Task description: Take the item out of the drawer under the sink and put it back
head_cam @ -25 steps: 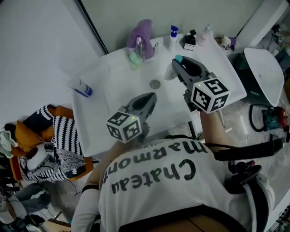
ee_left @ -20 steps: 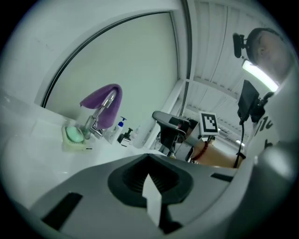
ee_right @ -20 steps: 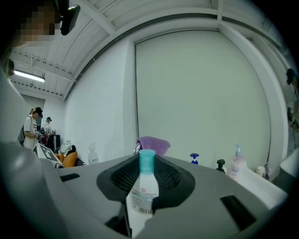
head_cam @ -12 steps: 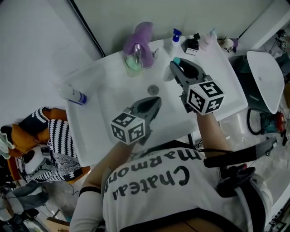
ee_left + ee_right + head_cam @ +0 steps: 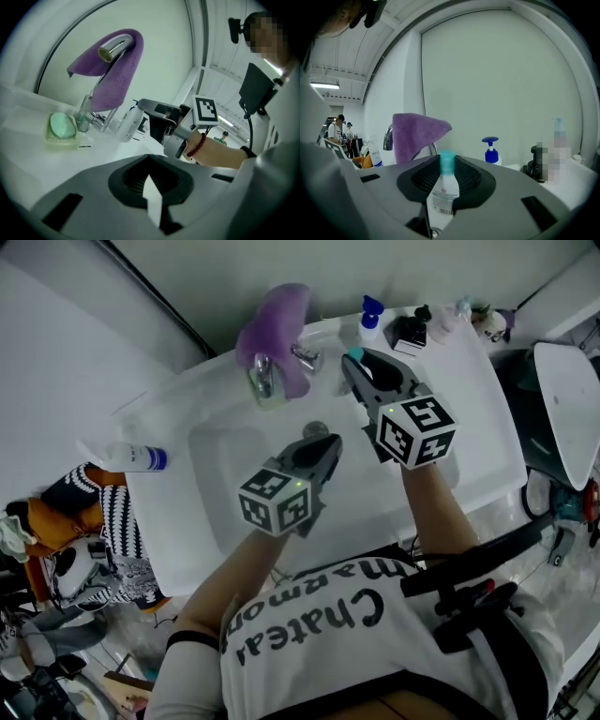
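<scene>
White bottle (image 5: 444, 190) with the teal cap is sitting clamped in my right gripper (image 5: 360, 368), pads pressing on both its sides. I'm holding it above the back of the sink (image 5: 478, 390), just beside the tap (image 5: 262, 377) with the purple cloth (image 5: 279, 324) draped over it. Left gripper (image 5: 325, 450) is hovering over the basin (image 5: 234, 456), jaws a narrow slit apart, nothing between them. Drawer under the sink isn't showing in any view, so I can't tell whether it's open or closed. Judging by that, the take-out half looks done and I'm sitting at the turn into the put-back. Next move is calling for bringing both tools down below the sink: left one working the drawer front if it needs pulling, right one lowering the bottle in and letting go only once it's resting. Watching for the round bottle slipping in the pads.
</scene>
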The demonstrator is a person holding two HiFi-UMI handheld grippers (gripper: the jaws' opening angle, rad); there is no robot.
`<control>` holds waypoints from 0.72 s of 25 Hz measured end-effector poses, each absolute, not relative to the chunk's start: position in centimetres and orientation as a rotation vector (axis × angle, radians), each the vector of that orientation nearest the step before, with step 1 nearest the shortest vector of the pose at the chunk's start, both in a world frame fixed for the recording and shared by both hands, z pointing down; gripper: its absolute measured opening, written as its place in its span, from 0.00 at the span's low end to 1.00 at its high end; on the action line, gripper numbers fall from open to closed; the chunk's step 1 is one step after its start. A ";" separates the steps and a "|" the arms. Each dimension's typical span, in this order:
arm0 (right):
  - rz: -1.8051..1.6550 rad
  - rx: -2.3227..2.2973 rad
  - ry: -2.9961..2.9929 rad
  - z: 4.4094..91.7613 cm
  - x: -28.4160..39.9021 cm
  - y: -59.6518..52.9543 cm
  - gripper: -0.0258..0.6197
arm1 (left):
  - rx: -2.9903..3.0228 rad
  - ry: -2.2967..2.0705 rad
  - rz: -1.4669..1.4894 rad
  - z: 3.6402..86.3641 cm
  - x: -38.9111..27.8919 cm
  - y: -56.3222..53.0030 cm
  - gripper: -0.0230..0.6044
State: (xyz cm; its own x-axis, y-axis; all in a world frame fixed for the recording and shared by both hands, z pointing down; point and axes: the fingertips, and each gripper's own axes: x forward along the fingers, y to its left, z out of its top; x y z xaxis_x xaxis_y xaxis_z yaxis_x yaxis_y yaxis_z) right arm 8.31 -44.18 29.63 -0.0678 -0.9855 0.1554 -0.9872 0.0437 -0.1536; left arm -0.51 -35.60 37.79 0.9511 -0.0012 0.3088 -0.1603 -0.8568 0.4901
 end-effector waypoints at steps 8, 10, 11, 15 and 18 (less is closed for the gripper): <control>0.210 2.129 -2.170 31.4 9.8 -47.3 0.20 | 2.539 -0.207 0.432 38.6 0.2 -37.2 0.05; 0.213 2.133 -2.178 31.7 10.0 -47.9 0.20 | 2.518 -0.227 0.438 38.9 0.1 -37.5 0.05; 0.214 2.136 -2.184 31.8 10.1 -48.2 0.20 | 2.512 -0.233 0.439 39.1 0.2 -37.6 0.05; 0.193 2.134 -2.181 32.1 10.4 -49.1 0.20 | 2.517 -0.233 0.454 39.5 0.7 -37.4 0.05; 0.179 2.130 -2.175 32.3 10.6 -49.7 0.20 | 2.509 -0.239 0.455 39.5 0.9 -37.4 0.05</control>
State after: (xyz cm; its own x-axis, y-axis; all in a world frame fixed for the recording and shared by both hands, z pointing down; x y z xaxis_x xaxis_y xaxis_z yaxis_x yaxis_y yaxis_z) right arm 10.57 -49.68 32.33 -0.0221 -0.9889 0.1470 -0.9996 0.0194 -0.0195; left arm 0.86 -37.44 39.50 0.9261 -0.0706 0.3705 -0.2652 -0.8203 0.5067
